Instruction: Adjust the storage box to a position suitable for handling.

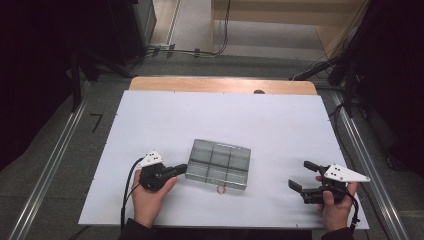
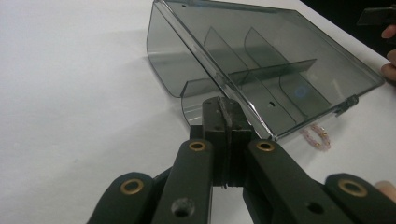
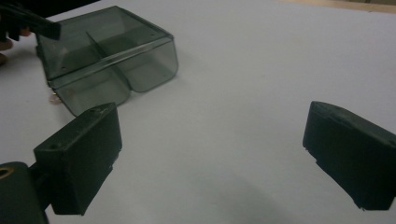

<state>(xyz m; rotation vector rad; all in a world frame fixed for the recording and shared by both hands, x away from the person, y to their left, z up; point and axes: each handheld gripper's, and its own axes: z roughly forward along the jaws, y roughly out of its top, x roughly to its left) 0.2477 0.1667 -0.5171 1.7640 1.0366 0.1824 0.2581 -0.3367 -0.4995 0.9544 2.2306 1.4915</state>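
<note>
The left gripper point(image 2: 223, 109) is pinched tight against the smoky divided box point(image 1: 218, 163), whose lid is not yet lifted, while the right gripper point(image 1: 303, 176) waits wide open well apart.

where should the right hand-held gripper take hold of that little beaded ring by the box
Grip the beaded ring on its outer arc, from the person's side. It lies flat against the smoky plastic box, whose front wall blocks the far side.

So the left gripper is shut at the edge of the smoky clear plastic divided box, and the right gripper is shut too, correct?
Not quite. The left gripper is shut at the smoky clear plastic divided box, but the right gripper is open, its jaws wide apart over the white table in the right gripper view.
</note>
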